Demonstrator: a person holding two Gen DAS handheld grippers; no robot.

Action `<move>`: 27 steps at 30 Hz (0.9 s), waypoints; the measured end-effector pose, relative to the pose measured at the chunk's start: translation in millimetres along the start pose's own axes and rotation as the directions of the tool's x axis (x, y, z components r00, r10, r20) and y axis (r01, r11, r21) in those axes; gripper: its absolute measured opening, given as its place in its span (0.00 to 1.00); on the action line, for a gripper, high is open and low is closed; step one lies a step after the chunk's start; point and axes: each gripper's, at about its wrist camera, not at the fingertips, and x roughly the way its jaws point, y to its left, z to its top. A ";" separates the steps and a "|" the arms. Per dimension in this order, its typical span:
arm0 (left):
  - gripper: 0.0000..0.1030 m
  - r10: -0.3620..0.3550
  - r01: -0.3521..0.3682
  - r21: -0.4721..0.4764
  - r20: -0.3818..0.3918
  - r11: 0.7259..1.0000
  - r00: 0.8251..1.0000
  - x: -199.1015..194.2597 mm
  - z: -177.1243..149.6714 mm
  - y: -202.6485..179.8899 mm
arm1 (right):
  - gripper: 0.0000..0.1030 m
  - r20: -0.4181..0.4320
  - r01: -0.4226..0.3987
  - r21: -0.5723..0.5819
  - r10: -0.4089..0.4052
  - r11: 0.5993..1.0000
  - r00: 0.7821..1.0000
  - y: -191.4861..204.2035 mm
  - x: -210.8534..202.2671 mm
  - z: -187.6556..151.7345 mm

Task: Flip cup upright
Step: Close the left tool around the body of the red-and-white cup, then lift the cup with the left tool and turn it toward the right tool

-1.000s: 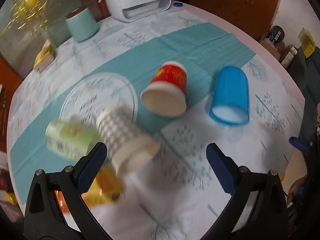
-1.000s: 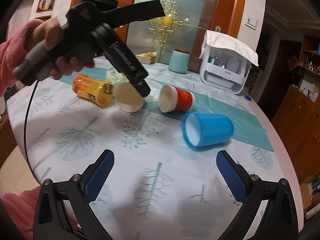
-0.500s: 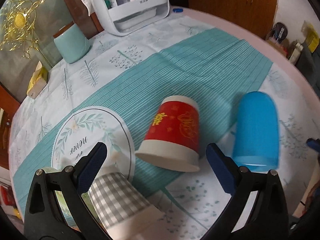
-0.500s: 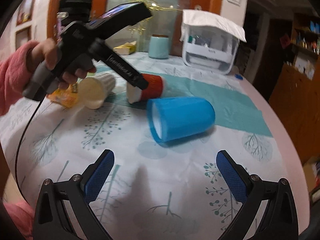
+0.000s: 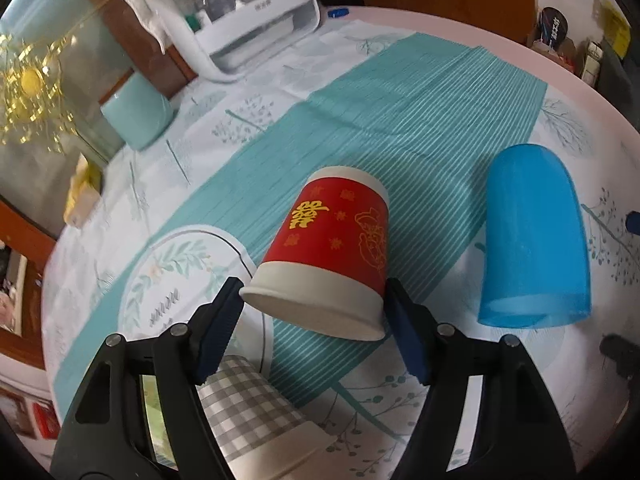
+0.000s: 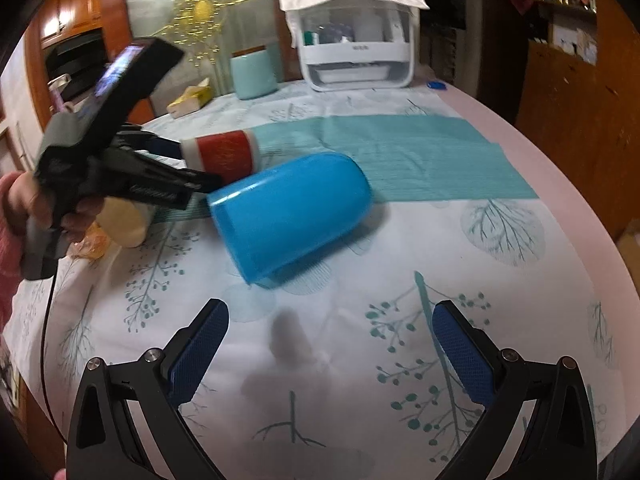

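Observation:
A red paper cup [image 5: 340, 252] with gold print lies on its side on the teal runner, its white rim toward me. My left gripper [image 5: 314, 320] has a finger on each side of that rim, touching or nearly touching it. The cup also shows in the right wrist view [image 6: 224, 154]. A blue plastic cup [image 5: 532, 248] lies on its side to the right; in the right wrist view the blue cup [image 6: 292, 216] lies ahead of my right gripper [image 6: 328, 344], which is open and empty above the tablecloth.
A grey checked paper cup [image 5: 248, 412] lies on its side below my left fingers. A round placemat [image 5: 176, 272], a teal canister [image 5: 136, 116], a white storage box [image 5: 240, 20] and a tissue pack [image 5: 82, 196] sit further back. The table edge [image 6: 560, 184] curves at right.
My left gripper moved forward and its fingers narrowed around the red cup's rim. My right gripper moved closer to the blue cup and stayed open.

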 end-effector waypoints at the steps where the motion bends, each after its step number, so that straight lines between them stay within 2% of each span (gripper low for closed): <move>1: 0.67 0.008 -0.008 0.000 0.013 1.000 1.000 -6.0 -0.3 0.1 | 1.00 -0.001 0.001 0.007 -0.001 1.000 1.000 -1.8 0.5 -0.5; 7: 0.67 0.030 -0.028 -0.024 0.091 0.999 0.995 -53.2 -6.7 3.4 | 1.00 0.003 0.018 0.004 -0.018 1.000 1.000 7.0 -14.4 -7.4; 12: 0.67 0.029 -0.024 -0.033 0.145 0.999 0.989 -109.8 -34.9 -0.9 | 1.00 0.035 0.019 -0.038 -0.017 0.999 0.999 23.3 -41.4 -9.8; 17: 0.67 -0.054 0.060 -0.058 0.093 0.997 0.994 -146.8 -80.5 -10.6 | 1.00 0.067 0.030 -0.085 -0.025 0.996 0.997 47.9 -74.3 -18.8; 22: 0.67 -0.082 0.084 -0.057 0.039 0.995 0.996 -164.1 -133.5 -31.6 | 1.00 0.074 -0.002 -0.104 0.009 0.995 0.997 67.9 -101.5 -35.8; 27: 0.67 -0.179 0.176 -0.075 -0.035 0.981 0.983 -164.7 -175.2 -49.4 | 1.00 0.044 -0.031 -0.134 0.038 0.990 0.998 86.6 -117.8 -58.2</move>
